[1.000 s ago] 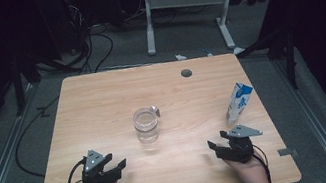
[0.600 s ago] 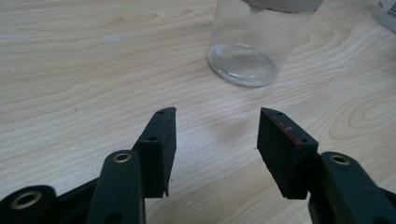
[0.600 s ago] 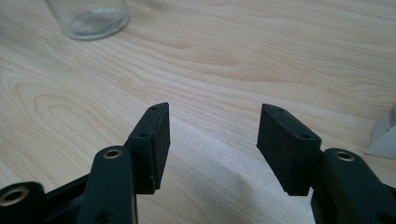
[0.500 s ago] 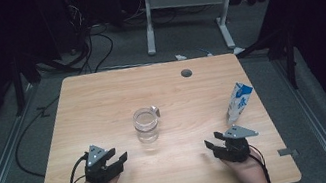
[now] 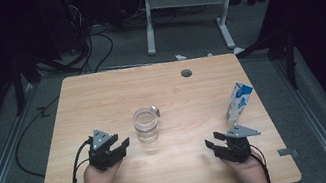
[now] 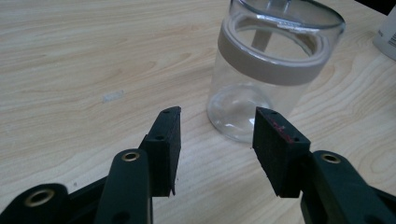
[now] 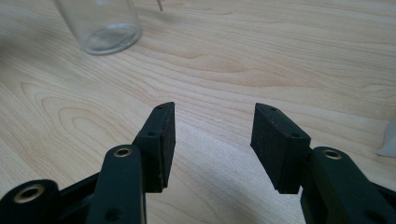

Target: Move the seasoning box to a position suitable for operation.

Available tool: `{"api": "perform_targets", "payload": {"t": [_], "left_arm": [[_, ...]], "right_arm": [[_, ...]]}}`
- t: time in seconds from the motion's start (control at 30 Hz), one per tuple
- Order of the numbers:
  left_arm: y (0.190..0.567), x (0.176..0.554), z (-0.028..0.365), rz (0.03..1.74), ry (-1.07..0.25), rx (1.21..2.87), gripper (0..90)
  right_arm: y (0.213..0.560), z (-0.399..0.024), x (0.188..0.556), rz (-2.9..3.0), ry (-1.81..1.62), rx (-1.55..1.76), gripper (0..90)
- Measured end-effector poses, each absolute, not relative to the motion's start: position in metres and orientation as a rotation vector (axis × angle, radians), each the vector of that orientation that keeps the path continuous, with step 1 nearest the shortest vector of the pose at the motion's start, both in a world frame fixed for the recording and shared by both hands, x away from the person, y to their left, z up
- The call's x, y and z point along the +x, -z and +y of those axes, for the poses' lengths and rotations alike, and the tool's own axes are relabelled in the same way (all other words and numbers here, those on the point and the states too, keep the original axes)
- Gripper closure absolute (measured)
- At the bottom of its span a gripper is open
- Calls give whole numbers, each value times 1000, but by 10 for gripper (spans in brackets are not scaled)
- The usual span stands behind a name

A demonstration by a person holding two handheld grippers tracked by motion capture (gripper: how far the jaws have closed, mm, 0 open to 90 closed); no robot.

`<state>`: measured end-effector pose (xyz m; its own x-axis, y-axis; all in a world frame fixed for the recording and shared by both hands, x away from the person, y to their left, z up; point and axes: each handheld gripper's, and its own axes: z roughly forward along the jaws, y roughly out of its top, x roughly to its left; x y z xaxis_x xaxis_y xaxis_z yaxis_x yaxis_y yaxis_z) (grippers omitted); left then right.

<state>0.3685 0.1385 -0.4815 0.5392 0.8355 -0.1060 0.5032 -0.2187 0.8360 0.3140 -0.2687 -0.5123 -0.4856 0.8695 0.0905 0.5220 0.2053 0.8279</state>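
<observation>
A clear glass cup with a grey band under its rim stands upright at the middle of the wooden table. My left gripper lies just left of it, pointing at it, held by a hand. In the left gripper view the cup stands a short way beyond the left gripper. Its jaws have just been closing, stand apart, and nothing is between them. A blue-and-white carton stands at the right. My right gripper rests in front of the carton, pointing left. The right gripper has also just been closing, with only bare table between its jaws.
A round cable hole sits near the table's far edge. Beyond the table are white desk legs and cables on the grey floor. The carton's edge shows at the far right of the left gripper view.
My left gripper has moved forward and right, closer to the cup, and lifted a little. Both grippers' jaws stand narrower than before. The right hand has stayed put.
</observation>
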Motion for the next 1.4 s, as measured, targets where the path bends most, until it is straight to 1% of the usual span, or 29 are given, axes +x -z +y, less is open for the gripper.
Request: {"api": "perform_targets", "payload": {"t": [0.23,0.3,0.93,0.97,1.0,1.03,1.07,1.1,1.13,1.17,1.4], "left_arm": [[478,383,130,1083,-518,1901,526],[477,388,129,1086,-527,1901,544],[470,407,124,1093,-541,1894,539],[470,408,124,1096,-537,1893,582],[471,409,124,1093,-533,1896,582],[471,411,124,1094,-529,1897,613],[471,412,125,1085,-515,1898,722],[472,414,126,1078,-497,1885,801],[472,415,126,1082,-487,1876,866],[472,416,126,1079,-482,1870,900],[471,421,118,1061,-524,1878,900]], "right_arm": [[509,-273,313,2074,-1206,1296,497],[508,-273,312,2071,-1204,1299,494],[505,-274,311,2066,-1211,1293,485],[505,-274,311,2068,-1208,1287,484],[505,-274,311,2068,-1208,1287,484],[505,-274,311,2068,-1208,1287,484],[505,-274,311,2068,-1209,1287,484],[505,-274,311,2068,-1209,1288,483],[505,-273,311,2069,-1209,1288,483],[505,-273,311,2069,-1209,1286,483],[505,-273,311,2068,-1213,1288,482]]}}
